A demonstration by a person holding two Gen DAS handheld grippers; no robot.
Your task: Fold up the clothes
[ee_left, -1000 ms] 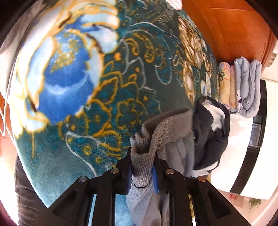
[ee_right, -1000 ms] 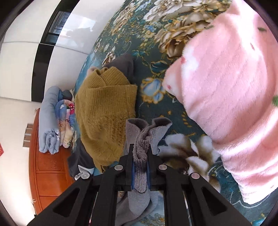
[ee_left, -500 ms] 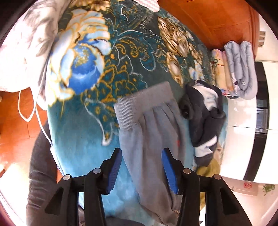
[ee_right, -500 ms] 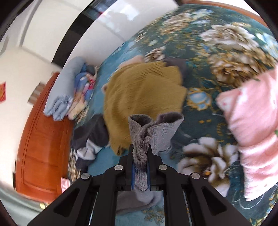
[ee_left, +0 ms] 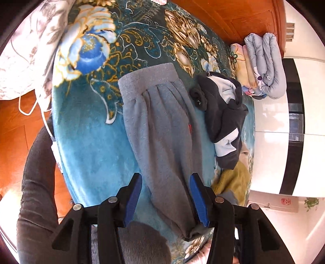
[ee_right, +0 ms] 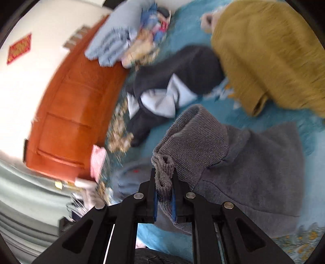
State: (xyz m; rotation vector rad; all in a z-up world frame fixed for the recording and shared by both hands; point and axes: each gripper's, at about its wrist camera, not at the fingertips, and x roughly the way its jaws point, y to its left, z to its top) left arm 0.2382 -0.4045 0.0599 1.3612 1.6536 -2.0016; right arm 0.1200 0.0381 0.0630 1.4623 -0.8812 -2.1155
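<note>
Grey sweatpants (ee_left: 162, 126) lie lengthwise on the teal floral blanket (ee_left: 91, 132), ribbed waistband at the far end. My left gripper (ee_left: 165, 200) is open above the near leg end, blue pads on either side of the cloth without gripping it. In the blurred right wrist view, my right gripper (ee_right: 164, 195) is shut on the ribbed cuff of the grey sweatpants (ee_right: 233, 162), which drape to the right over the blanket (ee_right: 223, 109).
A dark navy and pale blue garment (ee_left: 221, 113) lies crumpled right of the pants, with a mustard knit sweater (ee_right: 270, 54) beyond. Folded bedding (ee_left: 264, 65) is stacked against the orange wooden headboard (ee_left: 233, 16). A dark sleeve (ee_left: 36, 193) and white cable (ee_left: 46, 126) are at left.
My left gripper let go of the waistband, opened and drew back along the pants, which now lie flat. My right gripper, still clamping the cuff, swung left toward the headboard.
</note>
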